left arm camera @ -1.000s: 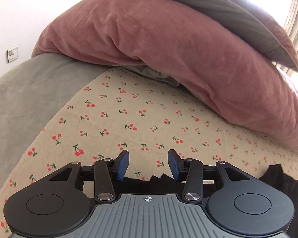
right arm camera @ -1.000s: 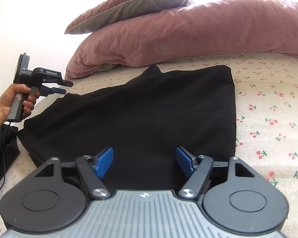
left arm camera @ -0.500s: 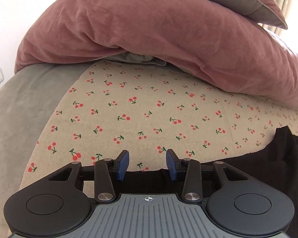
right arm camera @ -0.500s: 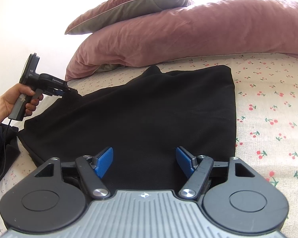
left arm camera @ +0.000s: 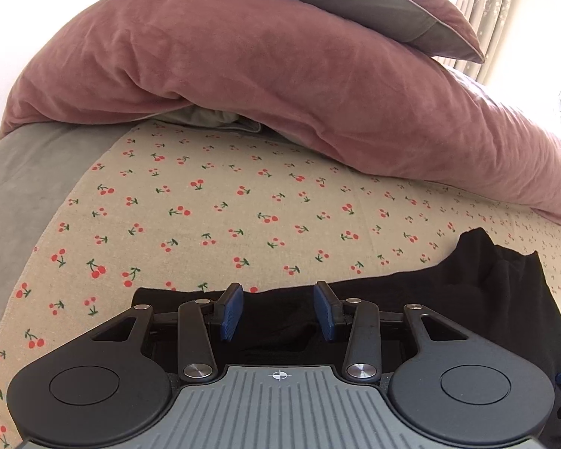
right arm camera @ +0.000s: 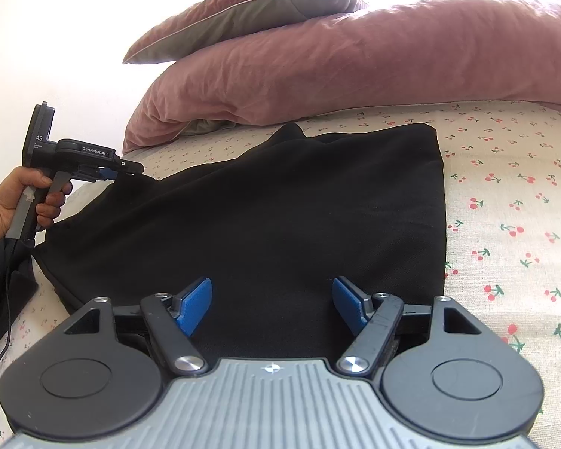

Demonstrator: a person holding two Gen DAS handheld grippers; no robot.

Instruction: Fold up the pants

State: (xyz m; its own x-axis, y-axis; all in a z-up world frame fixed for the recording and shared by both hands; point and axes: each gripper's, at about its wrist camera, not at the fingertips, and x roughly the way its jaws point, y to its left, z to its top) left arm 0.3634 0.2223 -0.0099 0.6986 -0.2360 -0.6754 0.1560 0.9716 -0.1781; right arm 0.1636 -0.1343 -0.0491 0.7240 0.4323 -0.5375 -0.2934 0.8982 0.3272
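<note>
Black pants [right arm camera: 280,217] are lying flat on the cherry-print bed [left arm camera: 243,217]; both the left tool [left arm camera: 278,308] and right tool [right arm camera: 271,299] are gaping apart over them, gripping nothing.

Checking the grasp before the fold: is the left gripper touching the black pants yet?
Cannot tell. In the right wrist view the left gripper meets the pants edge, but no contact shows plainly; its own view shows open fingers over the fabric.

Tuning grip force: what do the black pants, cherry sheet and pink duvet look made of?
Black pants: matte woven or knit cloth, likely cotton blend; no sheen, soft creases.
Cherry sheet: printed plain-weave cotton or linen by the look; visible weave, flat finish.
Pink duvet: velvety, probably microfibre; soft sheen, shaded nap, puffy folds.
</note>
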